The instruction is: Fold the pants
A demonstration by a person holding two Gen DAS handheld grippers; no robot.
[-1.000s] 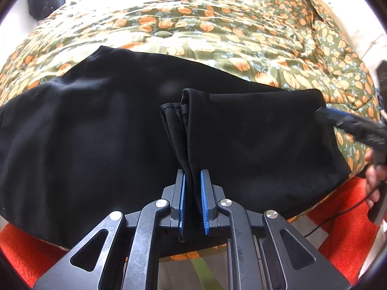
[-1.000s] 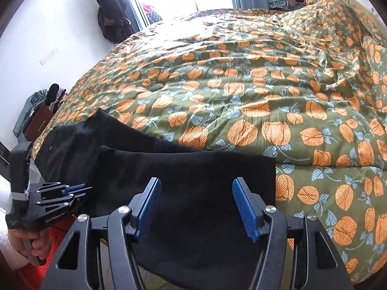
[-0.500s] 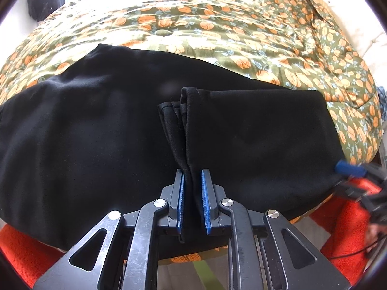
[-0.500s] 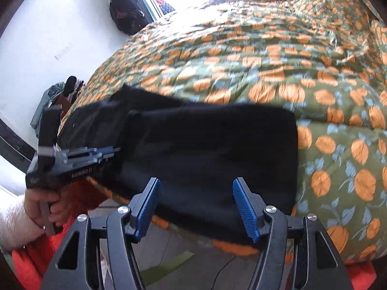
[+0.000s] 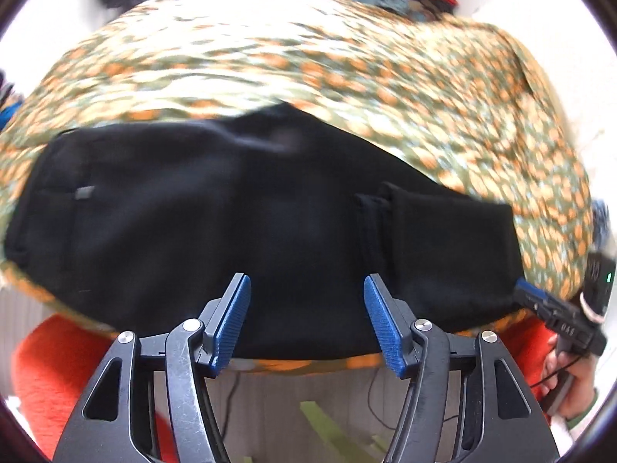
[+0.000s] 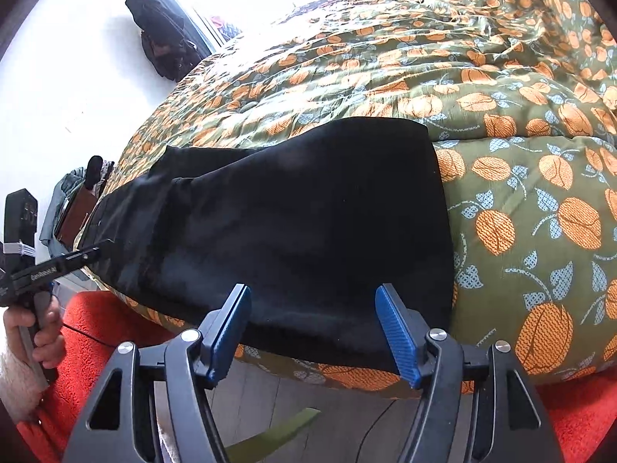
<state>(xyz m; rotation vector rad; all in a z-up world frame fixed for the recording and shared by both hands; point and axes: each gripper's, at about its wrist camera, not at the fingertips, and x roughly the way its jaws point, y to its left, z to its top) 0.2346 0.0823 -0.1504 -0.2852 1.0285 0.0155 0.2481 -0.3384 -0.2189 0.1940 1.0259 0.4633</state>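
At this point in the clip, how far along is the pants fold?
Done: the black pants lie on the quilt with the leg end doubled over the rest, its hem edge showing on top. In hand: nothing; the left gripper and right gripper are both open, off the cloth. Left: probably another fold to make it compact.

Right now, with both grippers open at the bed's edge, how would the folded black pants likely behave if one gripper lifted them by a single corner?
The black pants would probably droop and unfold, since the soft cloth follows the quilt's curve. The loose layered cuff ends could slide apart. They look light enough for either the left gripper or the right gripper.
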